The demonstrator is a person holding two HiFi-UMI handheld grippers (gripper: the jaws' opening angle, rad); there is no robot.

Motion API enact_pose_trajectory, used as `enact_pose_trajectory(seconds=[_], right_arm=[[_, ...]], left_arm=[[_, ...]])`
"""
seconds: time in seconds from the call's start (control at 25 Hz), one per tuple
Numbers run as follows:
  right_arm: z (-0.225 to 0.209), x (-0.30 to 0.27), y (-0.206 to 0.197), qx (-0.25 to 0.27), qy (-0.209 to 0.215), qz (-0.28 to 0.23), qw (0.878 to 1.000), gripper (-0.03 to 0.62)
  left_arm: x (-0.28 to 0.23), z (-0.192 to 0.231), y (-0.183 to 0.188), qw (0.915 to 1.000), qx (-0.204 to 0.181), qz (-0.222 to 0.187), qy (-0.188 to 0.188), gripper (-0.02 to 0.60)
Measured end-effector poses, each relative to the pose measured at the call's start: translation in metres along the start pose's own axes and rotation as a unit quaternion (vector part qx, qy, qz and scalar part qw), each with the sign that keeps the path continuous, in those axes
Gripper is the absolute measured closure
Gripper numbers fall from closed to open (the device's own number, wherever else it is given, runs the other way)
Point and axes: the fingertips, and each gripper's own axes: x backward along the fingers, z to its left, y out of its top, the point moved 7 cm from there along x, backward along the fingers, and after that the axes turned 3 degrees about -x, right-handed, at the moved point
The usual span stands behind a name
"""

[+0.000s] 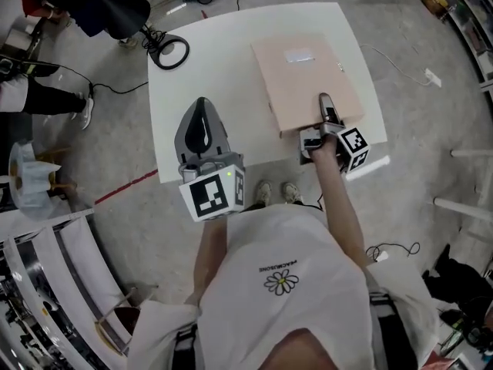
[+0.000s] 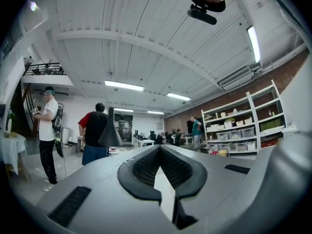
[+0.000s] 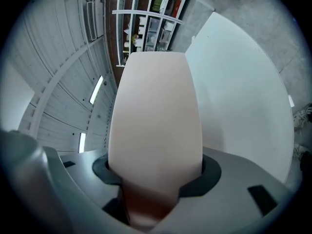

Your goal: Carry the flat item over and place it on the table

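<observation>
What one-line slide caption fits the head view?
Right gripper holds the pink flat folder by its near edge over the white table; left gripper is empty.

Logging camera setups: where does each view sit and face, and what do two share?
Head view: on the person's head, looking down at table, folder, arms, left gripper, right gripper.
Left gripper view: on that gripper, facing level toward shelves; own fingers show.
Right gripper view: along its fingers, which clamp the folder.
Head and right gripper views share folder, table.

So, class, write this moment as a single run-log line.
right gripper: shut on folder near edge | folder: over white table, contact unclear | left gripper: shut, empty
</observation>
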Motion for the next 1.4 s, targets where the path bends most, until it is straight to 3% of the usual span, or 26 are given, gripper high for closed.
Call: enact_pose_trajectory(seconds=[0.24,0.48,0.64,0.84,1.12,1.4], right_arm=[[0.000,-0.004,-0.003,0.016,-0.010,-0.002,1.000,0.312],[0.009,-0.007,-0.003,0.022,-0.063,-0.013,0.998,0.311],[0.005,-0.007,-0.001,0.026,-0.072,-0.019,0.997,0.305],[-0.002,-0.002,0.001,0.062,-0.120,-0.040,0.990,0.266],[-0.008,0.000,-0.001,0.058,-0.152,-0.054,0.985,0.249],[-0.025,-0.003,0.008,0.085,-0.204,-0.037,0.975,0.221]], left_arm=[[0.001,0.006,-0.006,0.9999,-0.001,0.009,0.007,0.569],[0.001,0.008,-0.007,0.9999,0.005,0.007,0.010,0.569],[0.003,0.008,-0.008,0.9999,0.007,0.008,0.009,0.569],[0.004,0.013,-0.008,0.9998,0.006,0.008,0.014,0.569],[0.005,0.014,-0.006,0.9998,-0.006,-0.001,0.019,0.569],[0.005,0.003,-0.001,0.9996,-0.002,-0.018,0.020,0.569]])
